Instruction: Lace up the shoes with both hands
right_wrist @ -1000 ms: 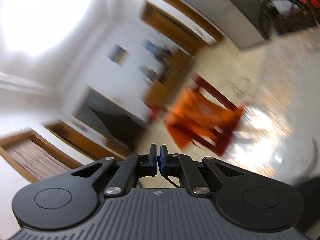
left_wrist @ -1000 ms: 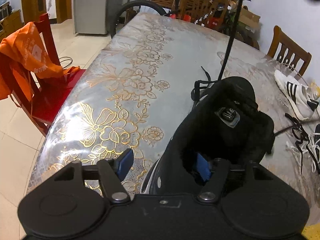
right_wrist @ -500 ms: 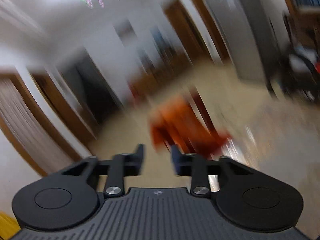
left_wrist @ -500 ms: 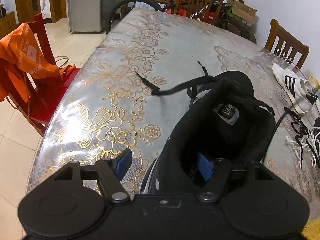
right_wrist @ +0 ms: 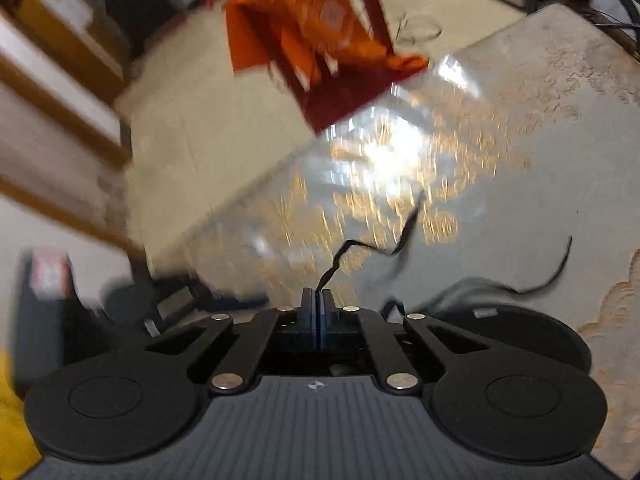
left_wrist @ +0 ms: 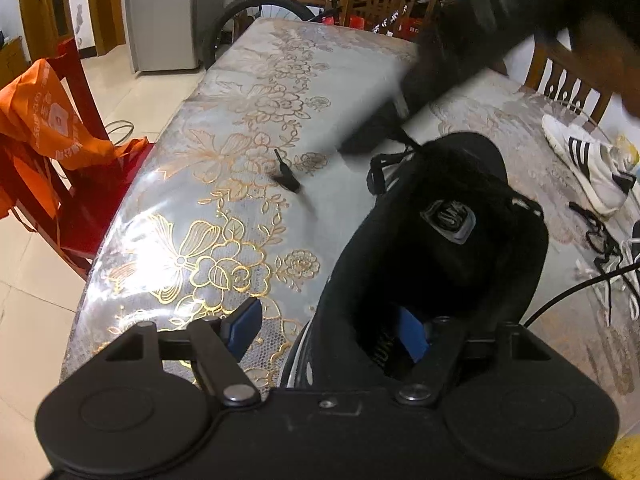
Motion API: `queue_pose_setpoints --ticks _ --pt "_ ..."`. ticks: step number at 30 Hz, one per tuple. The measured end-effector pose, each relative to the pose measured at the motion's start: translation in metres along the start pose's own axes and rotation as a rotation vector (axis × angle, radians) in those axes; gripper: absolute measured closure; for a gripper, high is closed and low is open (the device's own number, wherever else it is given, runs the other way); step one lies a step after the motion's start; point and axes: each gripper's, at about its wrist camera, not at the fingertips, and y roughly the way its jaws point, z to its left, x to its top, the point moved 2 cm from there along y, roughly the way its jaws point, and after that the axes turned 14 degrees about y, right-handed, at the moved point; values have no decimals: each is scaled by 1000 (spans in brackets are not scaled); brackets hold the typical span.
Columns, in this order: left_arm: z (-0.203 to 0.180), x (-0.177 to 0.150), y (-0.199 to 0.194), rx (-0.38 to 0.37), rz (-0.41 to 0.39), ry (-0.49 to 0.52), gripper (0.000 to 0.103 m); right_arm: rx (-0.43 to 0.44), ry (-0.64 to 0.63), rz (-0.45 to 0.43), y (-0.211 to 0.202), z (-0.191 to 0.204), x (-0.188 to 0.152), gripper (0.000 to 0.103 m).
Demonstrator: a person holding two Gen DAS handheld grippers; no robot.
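Note:
A black shoe (left_wrist: 440, 240) lies on the floral table (left_wrist: 260, 120), toe pointing away. My left gripper (left_wrist: 332, 328) straddles the heel wall: one blue pad inside the shoe, one outside, holding the shoe's collar. My right gripper (right_wrist: 318, 308) is shut on a black lace (right_wrist: 372, 244) that trails out over the table. In the left wrist view the right gripper (left_wrist: 384, 128) is a blurred dark shape by the shoe's toe. The lace tip (left_wrist: 286, 172) hangs over the table left of the toe. A second lace end (right_wrist: 552, 268) curls at the right.
A red chair with orange cloth (left_wrist: 44, 120) stands left of the table. A white striped sneaker (left_wrist: 588, 168) and loose laces (left_wrist: 608, 248) lie at the right. A wooden chair (left_wrist: 568, 80), a bicycle wheel (left_wrist: 256, 12) and a fridge (left_wrist: 160, 12) stand beyond.
My right gripper opened half a second ago, swung down towards the table and is now shut on the lace near the shoe's toe. The left gripper stayed on the heel.

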Motion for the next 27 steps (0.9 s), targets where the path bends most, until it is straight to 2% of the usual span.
queue_pose_setpoints --ticks 3,4,7,8,9,10,11,13,15,16,17,20,23,25,27 --pt "0 -1 1 -7 5 1 33 182 150 -128 -34 -7 10 103" --pt "1 -1 2 -14 7 -8 33 202 164 -148 -41 -9 12 103" --pt "0 2 1 -14 11 -3 33 148 144 -168 -48 -14 13 97" --pt "-1 3 1 -12 13 3 33 95 134 -181 -48 -20 13 85" --pt "-1 3 1 -9 14 9 33 43 123 -193 -48 -26 13 66" --pt "-1 3 0 -5 20 5 33 -18 117 -213 -48 -35 13 60" --pt "0 3 0 -1 25 2 33 -97 121 -252 -49 -48 15 59" --pt "2 3 -1 7 36 -4 33 -251 128 -297 -44 -73 19 59" --pt "3 4 -2 14 46 -11 32 -388 141 -290 -32 -100 24 59" --pt "4 4 -2 18 52 -14 29 -421 145 -269 -27 -108 24 59" --pt "4 4 -3 23 57 -17 25 -438 145 -244 -20 -115 23 61" --pt "5 7 -2 90 78 12 24 -445 143 -207 -10 -124 17 66" --pt "23 8 -1 131 86 -22 20 -479 117 -114 -9 -121 1 87" --pt "36 9 0 158 92 -45 19 -494 88 -71 -12 -116 -17 88" --pt "48 10 0 186 97 -68 18 -486 111 -49 -18 -113 -42 90"
